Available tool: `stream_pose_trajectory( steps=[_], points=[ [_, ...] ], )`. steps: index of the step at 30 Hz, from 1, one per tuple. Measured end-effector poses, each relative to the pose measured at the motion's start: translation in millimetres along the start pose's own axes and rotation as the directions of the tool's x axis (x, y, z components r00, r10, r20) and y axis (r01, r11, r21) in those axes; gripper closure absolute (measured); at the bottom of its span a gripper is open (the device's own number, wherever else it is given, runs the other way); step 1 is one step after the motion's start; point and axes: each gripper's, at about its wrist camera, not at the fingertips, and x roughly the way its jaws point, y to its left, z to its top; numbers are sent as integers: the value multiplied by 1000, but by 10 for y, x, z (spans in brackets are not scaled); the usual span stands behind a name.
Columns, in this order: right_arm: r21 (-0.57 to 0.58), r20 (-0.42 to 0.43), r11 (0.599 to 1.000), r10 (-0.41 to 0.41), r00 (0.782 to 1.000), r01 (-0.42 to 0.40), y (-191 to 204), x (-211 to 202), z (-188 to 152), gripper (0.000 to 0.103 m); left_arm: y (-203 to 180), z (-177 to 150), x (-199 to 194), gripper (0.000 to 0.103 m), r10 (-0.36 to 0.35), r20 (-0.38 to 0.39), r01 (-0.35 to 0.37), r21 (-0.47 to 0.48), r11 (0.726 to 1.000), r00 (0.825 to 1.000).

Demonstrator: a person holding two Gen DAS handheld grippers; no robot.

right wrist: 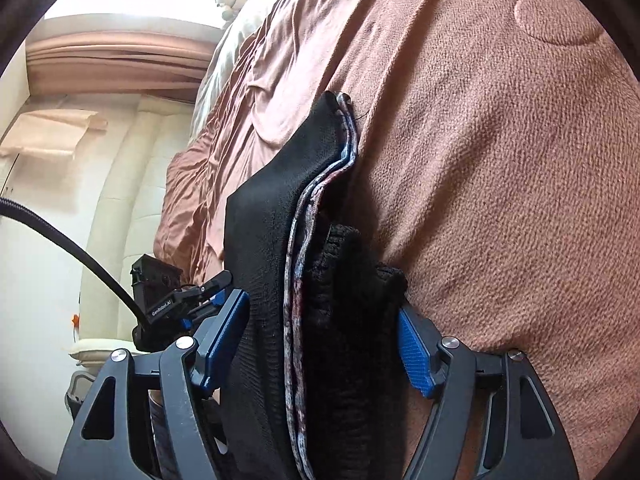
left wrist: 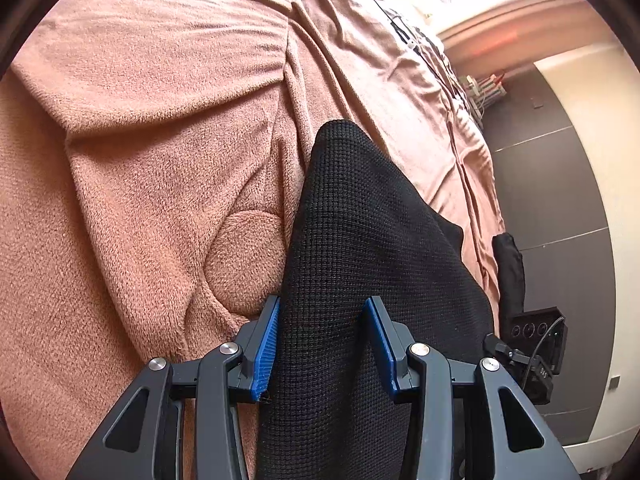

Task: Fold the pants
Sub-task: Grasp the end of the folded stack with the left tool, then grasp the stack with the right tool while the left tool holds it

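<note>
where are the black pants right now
In both wrist views the black pants run up the middle between each gripper's blue pads, lying on the pinkish-brown fleece blanket, which fills the left in the left wrist view.

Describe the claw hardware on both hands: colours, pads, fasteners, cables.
Both claws match: the left claw and right claw have dark grey plastic linkage arms with cut-out windows, round silver pivot pins and blue ribbed pads. From the right wrist view, the other unit's black camera box reads "GenRobot.AI", with a black braided cable.
</note>
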Motion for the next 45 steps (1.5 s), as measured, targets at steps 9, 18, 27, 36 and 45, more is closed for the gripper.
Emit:
stream_pose_trajectory(
  steps=[9,18,27,36,45],
  points=[
    [-43,53,999,-8,999,10,42,-158,-146,62,-7,9,38,58,-4,1,4,5,1000,1000],
    [-5,-16,1000,-8,1000,7,-52,58,7,50,6,71,88,63,-16,25,16,-3,1000,1000],
    [-127,53,991,-31,998,37,213,-50,-76,68,-149,23,-47,93,10,81,-15,64,998,997],
    [-252,112,967,-16,994,44,472,-181,-292,72,-391,-124,-342,94,2,159,-20,110,994,987],
    [-350,170,936,20,985,41,643,-455,-612,74,-606,-305,-740,95,-31,223,0,138,990,974]
  ],
)
